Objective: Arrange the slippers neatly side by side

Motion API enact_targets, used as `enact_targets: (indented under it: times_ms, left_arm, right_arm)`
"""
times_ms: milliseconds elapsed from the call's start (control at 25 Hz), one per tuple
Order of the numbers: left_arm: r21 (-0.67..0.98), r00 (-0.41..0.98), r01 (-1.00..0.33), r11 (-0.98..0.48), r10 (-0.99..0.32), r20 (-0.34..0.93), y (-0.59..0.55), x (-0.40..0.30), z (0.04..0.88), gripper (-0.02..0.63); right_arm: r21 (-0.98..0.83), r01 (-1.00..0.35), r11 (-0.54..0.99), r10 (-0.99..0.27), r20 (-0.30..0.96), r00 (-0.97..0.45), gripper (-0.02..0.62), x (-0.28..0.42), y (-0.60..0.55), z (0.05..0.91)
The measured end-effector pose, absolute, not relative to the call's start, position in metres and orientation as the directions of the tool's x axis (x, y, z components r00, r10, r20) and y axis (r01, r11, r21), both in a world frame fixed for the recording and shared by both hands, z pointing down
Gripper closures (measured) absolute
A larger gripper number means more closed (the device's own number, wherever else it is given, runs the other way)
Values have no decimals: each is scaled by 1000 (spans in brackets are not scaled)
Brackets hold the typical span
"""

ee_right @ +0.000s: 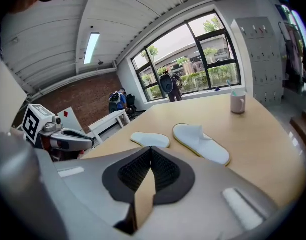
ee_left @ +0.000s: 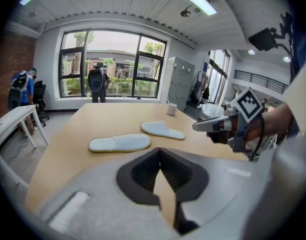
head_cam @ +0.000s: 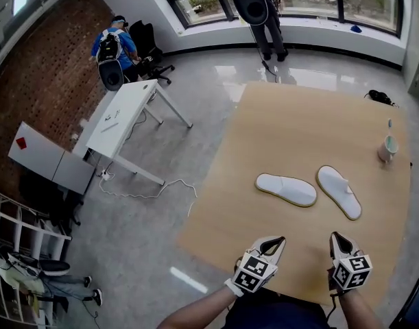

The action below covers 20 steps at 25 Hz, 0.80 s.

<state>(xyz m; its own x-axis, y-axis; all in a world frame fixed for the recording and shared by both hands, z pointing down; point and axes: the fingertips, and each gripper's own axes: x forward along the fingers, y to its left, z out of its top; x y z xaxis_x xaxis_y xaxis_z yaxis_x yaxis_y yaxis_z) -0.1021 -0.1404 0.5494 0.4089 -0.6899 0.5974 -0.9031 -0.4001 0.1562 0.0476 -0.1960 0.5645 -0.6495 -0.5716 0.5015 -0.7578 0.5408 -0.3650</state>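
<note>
Left slipper point(head_cam: 286, 189) and right slipper point(head_cam: 339, 191) lie on the table point(head_cam: 278, 115), close but angled apart. Left gripper point(head_cam: 278, 241) and right gripper point(head_cam: 334, 237) hover short of them, jaws together, empty. Arriving closed could shove a thin slipper further askew instead of gripping it.

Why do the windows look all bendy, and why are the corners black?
Left gripper view: the wide lens bows the window, and its round edge leaves dark corners. Right gripper view: the same bending of the window, the same dark rim. Head view: daylight makes a white glare on the floor.
</note>
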Motion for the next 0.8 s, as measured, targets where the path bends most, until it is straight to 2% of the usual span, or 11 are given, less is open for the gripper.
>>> enact_targets:
  times_ms: [360,800]
  left_arm:
    - [66,422,-873,-484,-678,602,-179,-138,559,601]
    - [-84,416,-789,-608,-630,656,-248,-162,599,601]
  right_arm:
    - [-279,-822,496,-658,497,-566,584,65,-235,564]
    - [-160,-830,535,-661,532,-529,584,75,-314,577]
